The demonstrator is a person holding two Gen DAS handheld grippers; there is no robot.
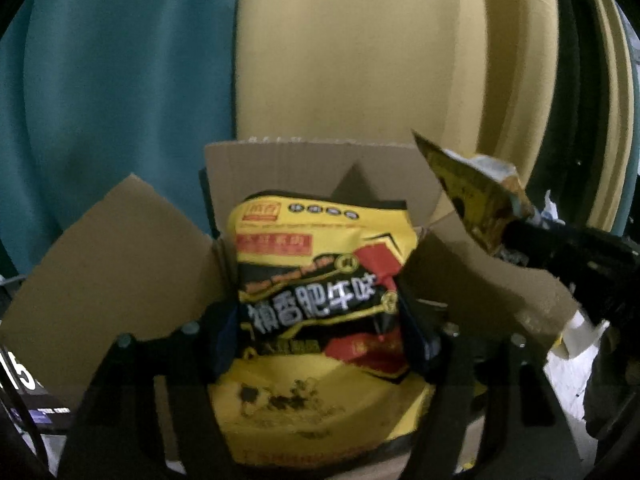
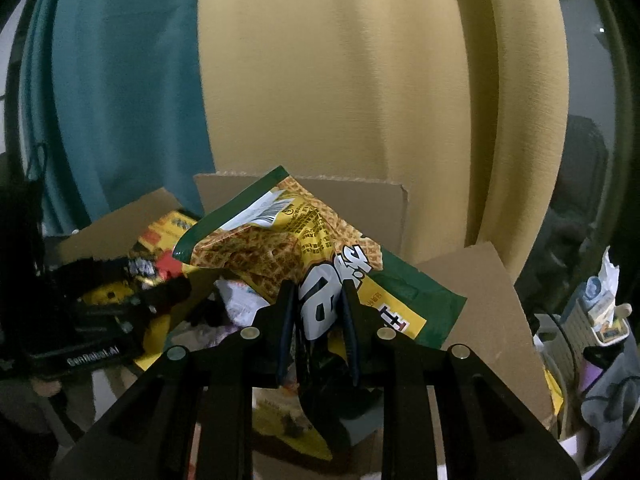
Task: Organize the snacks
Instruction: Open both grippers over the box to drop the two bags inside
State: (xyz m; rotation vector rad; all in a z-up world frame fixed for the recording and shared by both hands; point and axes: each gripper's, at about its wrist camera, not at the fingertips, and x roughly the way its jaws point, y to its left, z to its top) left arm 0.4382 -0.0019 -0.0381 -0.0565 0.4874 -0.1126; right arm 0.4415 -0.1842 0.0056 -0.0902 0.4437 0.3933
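In the left wrist view my left gripper holds a yellow and black snack bag upright over an open cardboard box. The blue pads sit against the bag's pinched sides with the jaws set wide. My right gripper is shut on a green and yellow waffle-print snack bag, lifted above the same box. From the left wrist the right gripper shows at the right edge with a corner of that bag. The left gripper appears at the left of the right wrist view.
More snack packets lie inside the box. Teal and yellow curtains hang close behind it. Bottles and cloth crowd the right side. A dark box with white numerals lies at the lower left.
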